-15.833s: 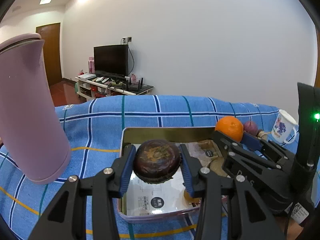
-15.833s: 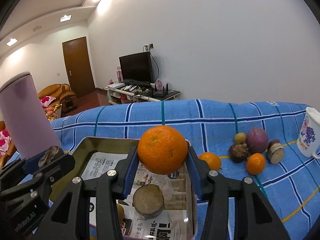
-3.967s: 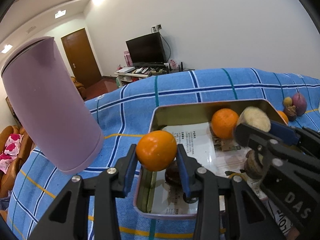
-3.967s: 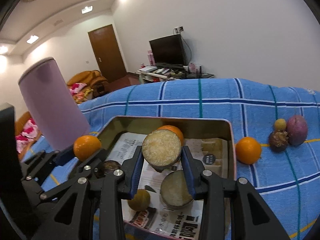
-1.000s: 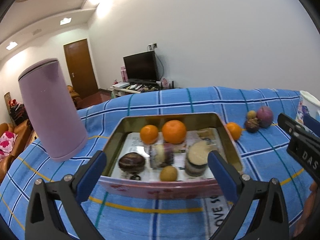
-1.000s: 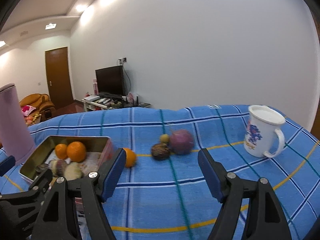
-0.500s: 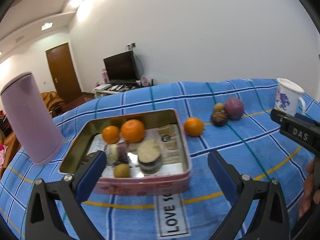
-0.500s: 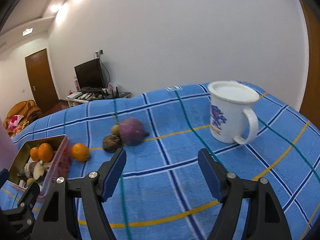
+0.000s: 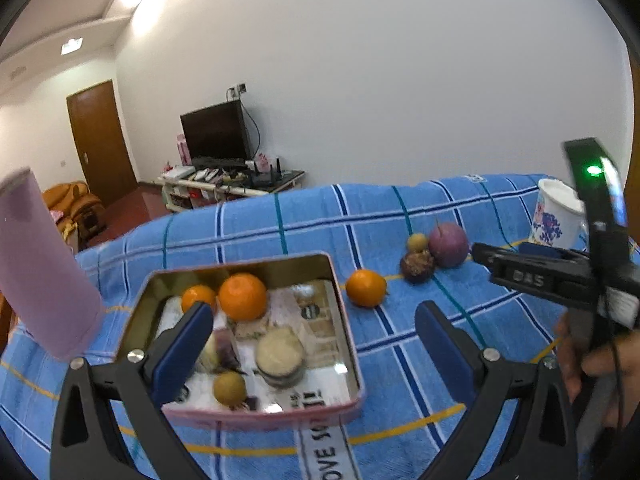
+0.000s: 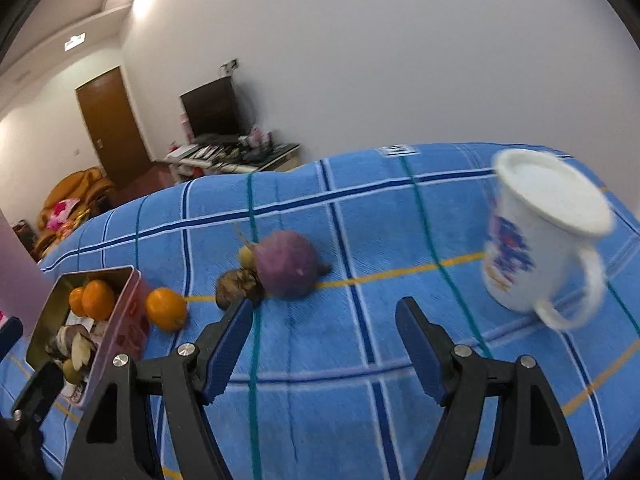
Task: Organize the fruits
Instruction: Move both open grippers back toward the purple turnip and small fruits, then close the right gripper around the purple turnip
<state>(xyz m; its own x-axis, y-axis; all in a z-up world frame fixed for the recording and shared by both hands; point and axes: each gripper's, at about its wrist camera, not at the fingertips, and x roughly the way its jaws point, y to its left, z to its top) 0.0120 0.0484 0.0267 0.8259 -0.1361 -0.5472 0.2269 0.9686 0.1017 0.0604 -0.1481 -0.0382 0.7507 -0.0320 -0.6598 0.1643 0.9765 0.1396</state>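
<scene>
Left gripper [image 9: 312, 332]: jaws spread wide, nothing between the blue pads [image 9: 182, 346], black fingers angled downward over the near edge of the blue-covered surface [image 9: 500, 320].

Right gripper [image 10: 324, 344]: jaws apart, empty, blue pads not touching anything, pointed downward toward the middle of the surface. From the left wrist view its black body enters at the right edge, a green light lit on top, with the person's hand [image 9: 592, 364] wrapped around the handle below it.
</scene>
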